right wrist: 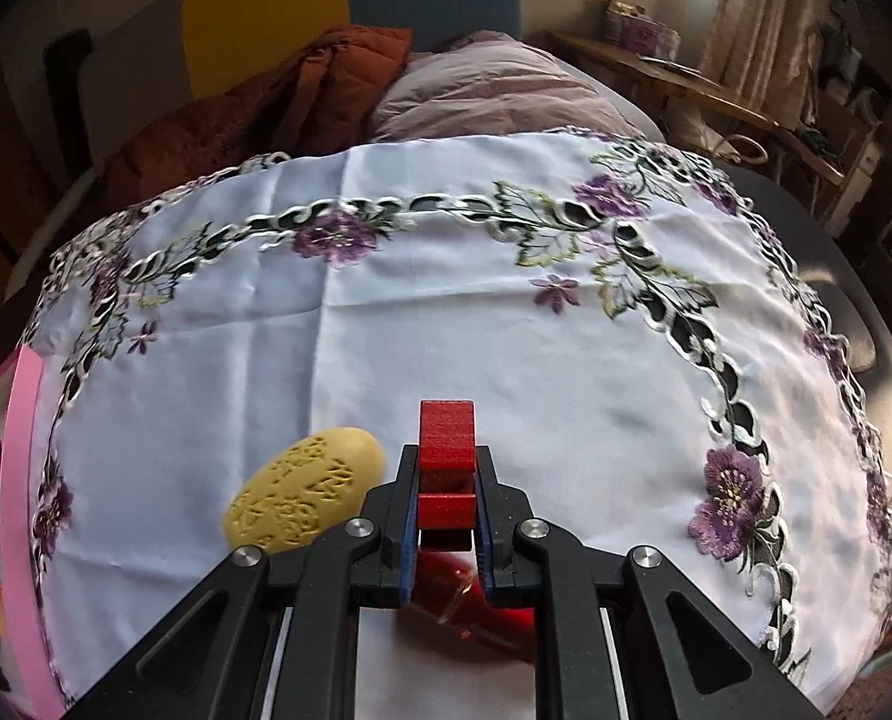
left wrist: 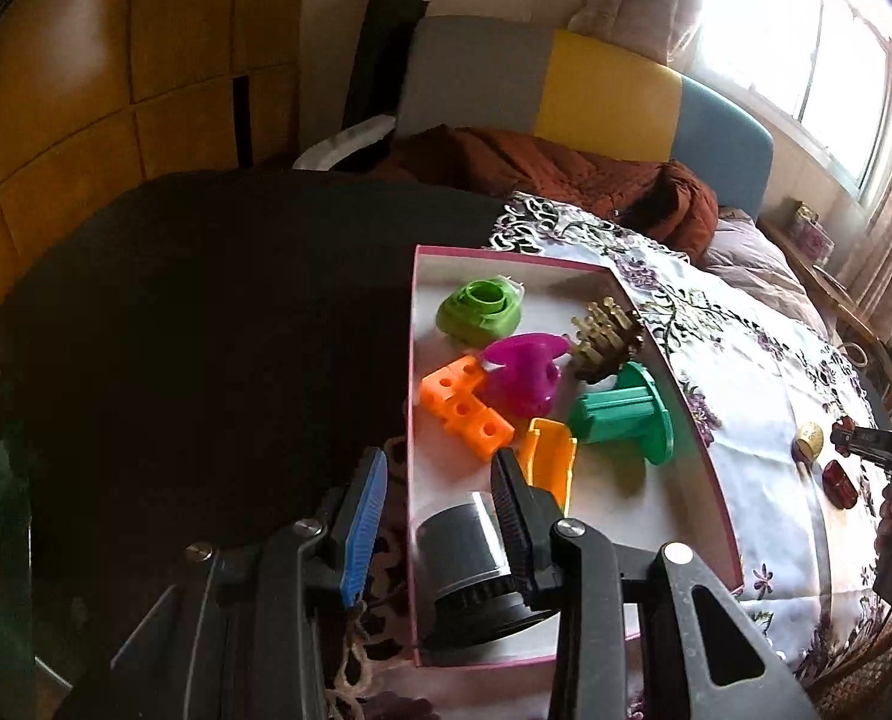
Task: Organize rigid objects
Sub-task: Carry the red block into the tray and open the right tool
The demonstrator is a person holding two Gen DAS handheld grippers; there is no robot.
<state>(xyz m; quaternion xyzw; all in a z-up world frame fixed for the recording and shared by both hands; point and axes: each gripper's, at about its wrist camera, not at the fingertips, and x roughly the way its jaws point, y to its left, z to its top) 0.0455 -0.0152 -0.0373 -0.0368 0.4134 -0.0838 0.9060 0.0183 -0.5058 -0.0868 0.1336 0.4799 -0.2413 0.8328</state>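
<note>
Your right gripper [right wrist: 446, 492] is clamped on the red block [right wrist: 446, 456], which sticks out past the fingertips; it can pivot loose. Your left gripper [left wrist: 440, 480] stands apart, empty, straddling the pink box [left wrist: 719, 474] wall, and can knock it.

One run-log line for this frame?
left gripper: open over pink box | right gripper: shut on red block | yellow oval piece: on cloth
</note>
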